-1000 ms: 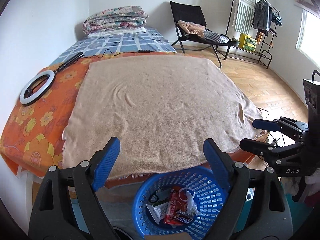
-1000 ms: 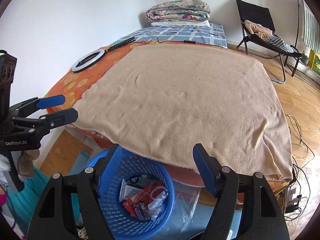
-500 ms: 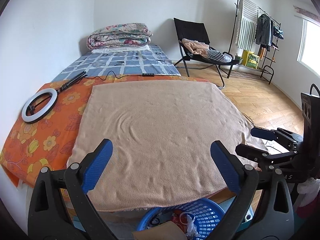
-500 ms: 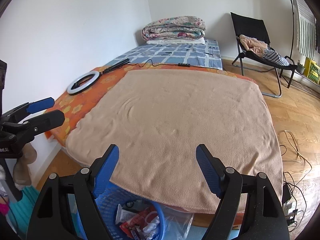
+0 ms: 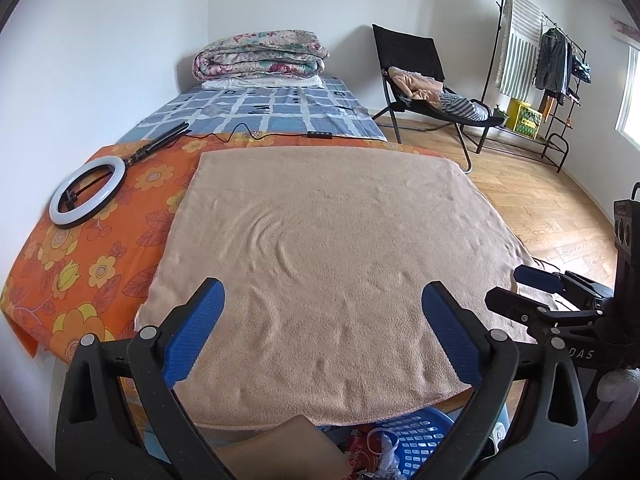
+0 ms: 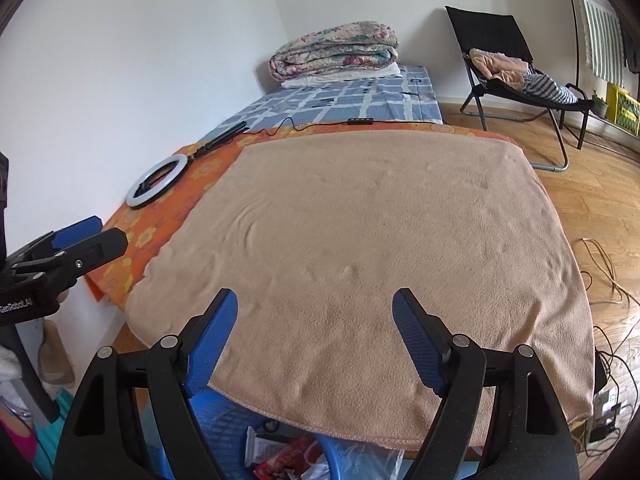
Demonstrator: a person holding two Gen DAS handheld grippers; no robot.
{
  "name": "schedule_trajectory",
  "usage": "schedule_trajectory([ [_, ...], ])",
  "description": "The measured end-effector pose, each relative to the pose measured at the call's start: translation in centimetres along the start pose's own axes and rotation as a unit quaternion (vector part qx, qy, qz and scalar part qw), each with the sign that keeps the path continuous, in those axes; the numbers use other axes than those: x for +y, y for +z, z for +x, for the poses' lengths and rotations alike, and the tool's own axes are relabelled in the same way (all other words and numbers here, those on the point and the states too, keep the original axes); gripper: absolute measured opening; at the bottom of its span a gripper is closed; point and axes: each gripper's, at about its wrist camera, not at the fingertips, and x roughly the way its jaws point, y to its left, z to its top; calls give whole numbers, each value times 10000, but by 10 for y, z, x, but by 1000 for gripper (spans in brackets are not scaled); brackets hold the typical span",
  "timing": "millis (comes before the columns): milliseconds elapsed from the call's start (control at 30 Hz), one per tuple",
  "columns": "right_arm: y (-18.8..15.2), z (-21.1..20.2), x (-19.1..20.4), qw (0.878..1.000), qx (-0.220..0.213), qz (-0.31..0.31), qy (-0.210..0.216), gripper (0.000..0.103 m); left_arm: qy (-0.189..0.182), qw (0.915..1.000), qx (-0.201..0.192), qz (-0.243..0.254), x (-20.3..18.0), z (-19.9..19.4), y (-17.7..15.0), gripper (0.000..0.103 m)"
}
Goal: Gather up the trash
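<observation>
A lived-in bedroom in a home. A low bed (image 5: 100, 248) fills most of both views — an orange flowered sheet (image 5: 80, 264) beneath a tan fleece blanket (image 5: 328, 248), a blue checked cover (image 5: 272, 110) farther back, and a folded floral quilt (image 5: 260, 54) stacked against the white wall. A black folding chair (image 5: 416, 68) heaped with clothes stands on the wood parquet floor (image 5: 560, 208), and beside it a garment rack (image 5: 540, 40) hung with a striped towel and jackets. A ring light (image 5: 88, 192) lies on the sheet.
</observation>
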Motion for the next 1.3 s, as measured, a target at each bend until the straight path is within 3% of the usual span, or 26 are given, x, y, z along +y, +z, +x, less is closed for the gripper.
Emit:
schedule_trajectory([
  [1300, 0, 2, -5, 9997, -46, 192, -145, 80, 47, 9998, 81, -195, 4, 1, -4, 102],
])
